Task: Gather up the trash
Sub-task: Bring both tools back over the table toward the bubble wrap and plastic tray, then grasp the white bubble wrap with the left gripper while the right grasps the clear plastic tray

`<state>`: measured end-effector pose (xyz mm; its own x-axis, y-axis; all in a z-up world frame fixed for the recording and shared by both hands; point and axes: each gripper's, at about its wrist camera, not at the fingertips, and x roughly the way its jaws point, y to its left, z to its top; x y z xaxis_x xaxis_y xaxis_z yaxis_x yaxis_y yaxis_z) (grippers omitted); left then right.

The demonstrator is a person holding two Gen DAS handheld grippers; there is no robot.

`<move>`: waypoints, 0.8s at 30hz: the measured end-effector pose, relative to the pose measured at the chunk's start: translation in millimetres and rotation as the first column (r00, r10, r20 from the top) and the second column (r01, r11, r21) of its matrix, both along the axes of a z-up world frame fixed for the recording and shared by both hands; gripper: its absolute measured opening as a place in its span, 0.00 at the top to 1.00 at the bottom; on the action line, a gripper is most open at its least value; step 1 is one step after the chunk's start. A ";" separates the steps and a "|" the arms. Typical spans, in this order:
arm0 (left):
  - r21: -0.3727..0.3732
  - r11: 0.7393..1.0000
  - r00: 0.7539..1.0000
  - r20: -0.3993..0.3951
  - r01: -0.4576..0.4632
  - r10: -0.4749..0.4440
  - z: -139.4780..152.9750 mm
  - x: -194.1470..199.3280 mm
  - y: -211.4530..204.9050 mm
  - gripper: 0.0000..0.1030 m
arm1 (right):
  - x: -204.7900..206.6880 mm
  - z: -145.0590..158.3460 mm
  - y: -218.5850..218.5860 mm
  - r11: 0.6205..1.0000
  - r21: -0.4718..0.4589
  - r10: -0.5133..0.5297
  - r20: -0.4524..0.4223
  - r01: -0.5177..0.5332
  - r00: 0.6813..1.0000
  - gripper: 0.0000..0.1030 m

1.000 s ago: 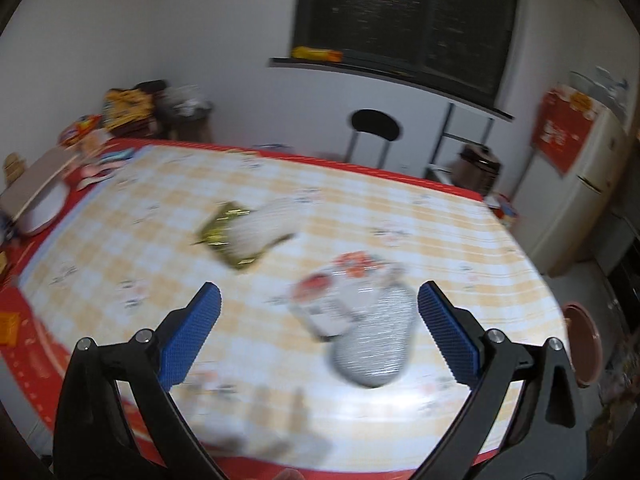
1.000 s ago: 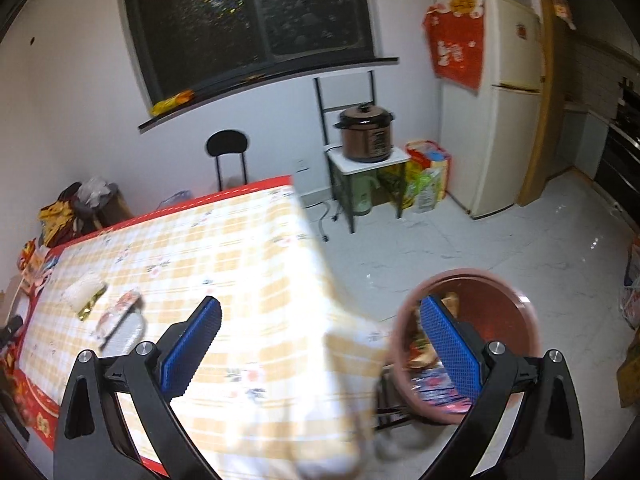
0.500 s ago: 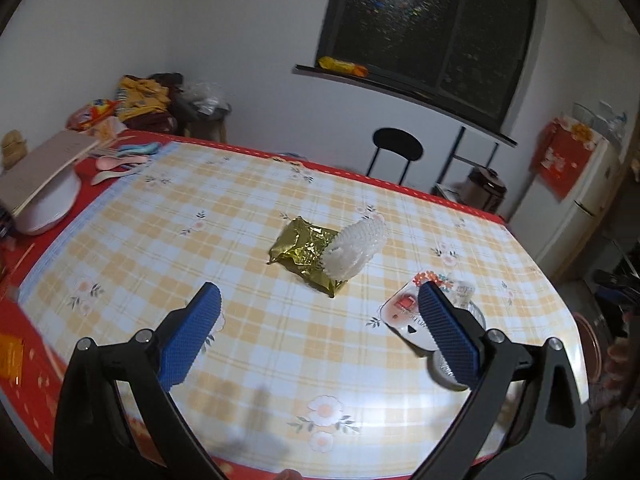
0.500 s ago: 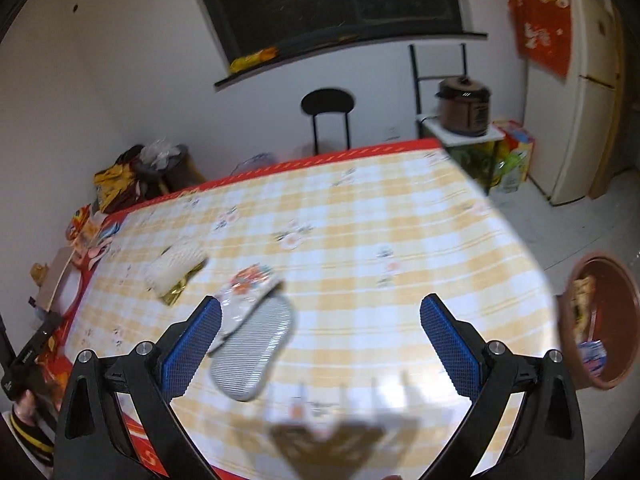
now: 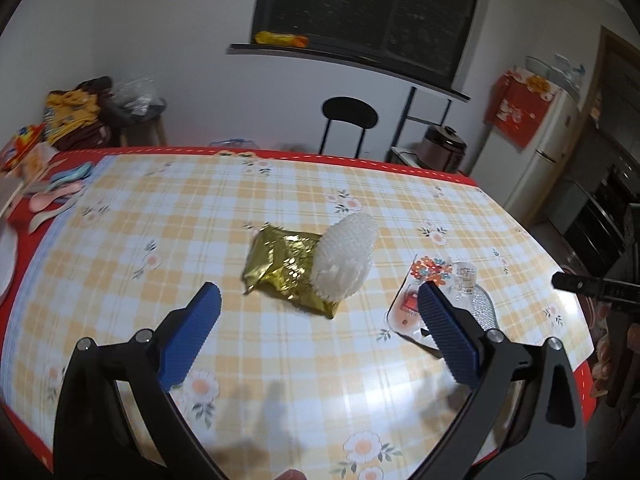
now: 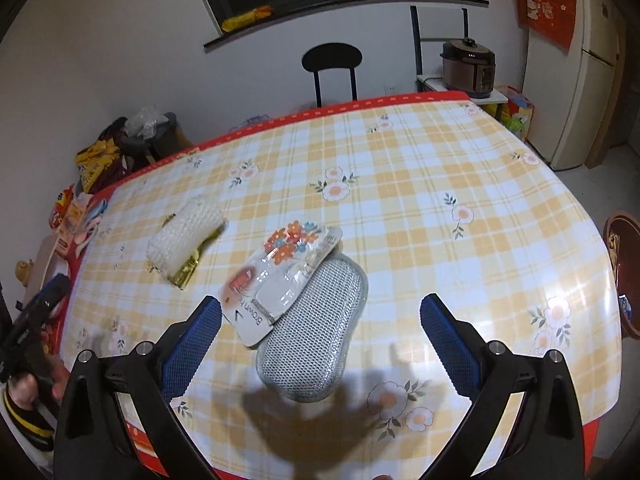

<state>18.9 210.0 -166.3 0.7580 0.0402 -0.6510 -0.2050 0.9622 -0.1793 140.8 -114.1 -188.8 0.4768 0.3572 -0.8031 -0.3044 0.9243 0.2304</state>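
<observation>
While both my grippers hang open and empty over the table (image 6: pixel 440 184), the trash waits below.

My right gripper (image 6: pixel 320 334) straddles the card packet (image 6: pixel 280 276), which lies partly on the silver pad (image 6: pixel 316 336) near my edge, so I judge that pair is my next pick. My left gripper (image 5: pixel 318 330) points at the gold wrapper (image 5: pixel 280 266) mid-table, with the white foam sleeve (image 5: pixel 346 258) leaning on its right end. Off the right edge stands the red bin (image 6: pixel 622 276), already holding scraps, close enough for quick drops. Overlapping pieces may slide apart when pinched.
</observation>
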 end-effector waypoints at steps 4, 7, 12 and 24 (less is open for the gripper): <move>-0.012 0.999 0.999 -0.024 0.042 -0.042 -10.2 28.0 -0.4 0.07 | 6.1 -8.7 6.2 1.000 -0.017 -0.004 -0.004 0.004 1.000 0.05; -0.021 0.996 0.995 -0.051 0.087 -0.088 -18.9 52.9 -3.9 0.07 | 12.2 -13.0 11.0 1.000 -0.004 -0.025 -0.005 0.025 1.000 0.05; 0.014 0.990 0.986 -0.094 0.142 -0.140 -34.6 88.2 -14.4 0.16 | 19.1 -21.9 18.6 0.999 0.007 -0.040 -0.016 0.040 0.999 0.05; 0.054 0.985 0.968 -0.204 0.162 -0.148 -75.3 132.1 -20.0 0.17 | 33.1 -53.7 34.1 0.999 0.054 0.003 -0.061 0.000 0.998 0.16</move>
<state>151.0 190.0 -241.6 0.6147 -0.0171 -0.7886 -0.0768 0.9937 -0.0814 173.9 -80.0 -242.5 0.4269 0.4017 -0.8102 -0.2894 0.9095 0.2984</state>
